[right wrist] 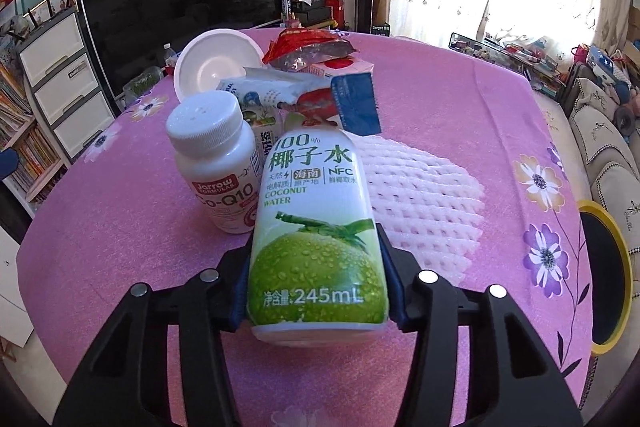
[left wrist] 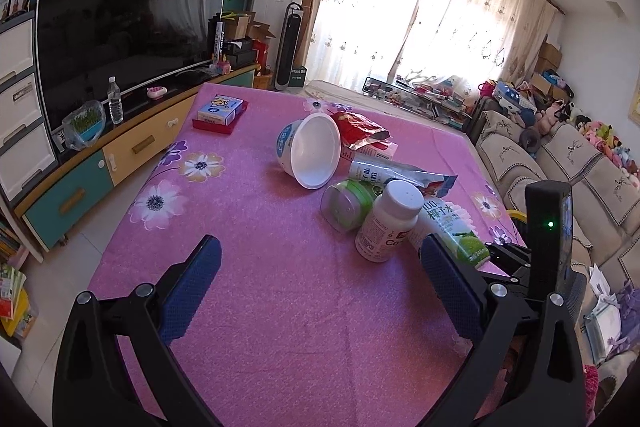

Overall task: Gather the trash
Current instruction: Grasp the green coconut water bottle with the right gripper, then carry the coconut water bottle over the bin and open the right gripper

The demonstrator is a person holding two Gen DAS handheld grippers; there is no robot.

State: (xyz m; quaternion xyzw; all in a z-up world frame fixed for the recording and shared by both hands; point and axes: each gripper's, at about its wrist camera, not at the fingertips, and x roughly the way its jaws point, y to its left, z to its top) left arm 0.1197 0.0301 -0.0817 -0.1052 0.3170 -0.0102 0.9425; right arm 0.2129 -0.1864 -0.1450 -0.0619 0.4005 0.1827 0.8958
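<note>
Plastic, smooth and rounded, makes up the coconut water bottle (right wrist: 316,239), and that is where a slip could be expected: the right gripper (right wrist: 316,275) is pinched on its lower body only, with the blue pads pressed to either side, so the bottle could twist or slide out if it is lifted quickly. Whether it is empty cannot be told, and any liquid left inside would add to that risk. A second hazard lies at ten o'clock from the bottle, where a white pill bottle (right wrist: 214,163) stands just beside it, possibly touching; it could be knocked over as the bottle is raised. At two o'clock a white foam net (right wrist: 420,199) lies flat on the pink tablecloth (right wrist: 120,247) and could be dragged along.

The bottle lies tilted at the near end of the litter pile, its label white with a green coconut and printed text, its surface clean and undented. The left gripper (left wrist: 320,279) is spread wide and empty over bare cloth, at seven o'clock from the pile.
</note>
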